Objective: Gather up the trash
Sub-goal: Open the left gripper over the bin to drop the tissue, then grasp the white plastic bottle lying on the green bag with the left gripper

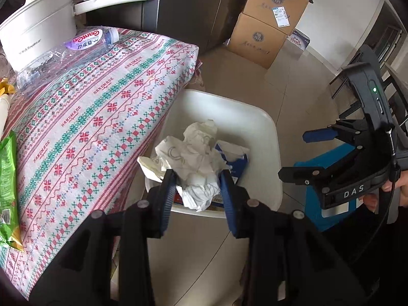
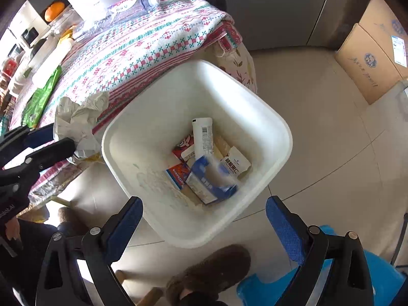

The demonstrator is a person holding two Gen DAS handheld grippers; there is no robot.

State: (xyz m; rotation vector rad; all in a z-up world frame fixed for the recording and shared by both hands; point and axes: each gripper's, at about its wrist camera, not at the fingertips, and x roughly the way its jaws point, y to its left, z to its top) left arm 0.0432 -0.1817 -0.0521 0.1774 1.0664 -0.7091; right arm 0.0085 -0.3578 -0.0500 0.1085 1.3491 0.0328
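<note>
In the left wrist view my left gripper (image 1: 199,178) is shut on a crumpled wad of white paper (image 1: 193,153), which hangs over the near rim of the white bin (image 1: 255,117) on the floor. The right wrist view shows the same wad (image 2: 76,119) in that gripper (image 2: 61,136), beside the bin's left rim. My right gripper (image 2: 204,221) stands open above the bin (image 2: 158,117), nothing between its fingers. Inside lie a white tube (image 2: 202,135), a red packet (image 2: 182,150) and a blurred blue carton (image 2: 211,181). A clear plastic bottle (image 1: 68,53) and a green wrapper (image 1: 7,178) lie on the table.
The table with a patterned cloth (image 1: 102,117) borders the bin on the left and carries a white pot (image 1: 38,25). Stacked cardboard boxes (image 1: 267,25) and a dark fridge (image 1: 191,5) stand behind. A blue stool (image 2: 331,280) and a brown slipper (image 2: 211,272) are near the bin.
</note>
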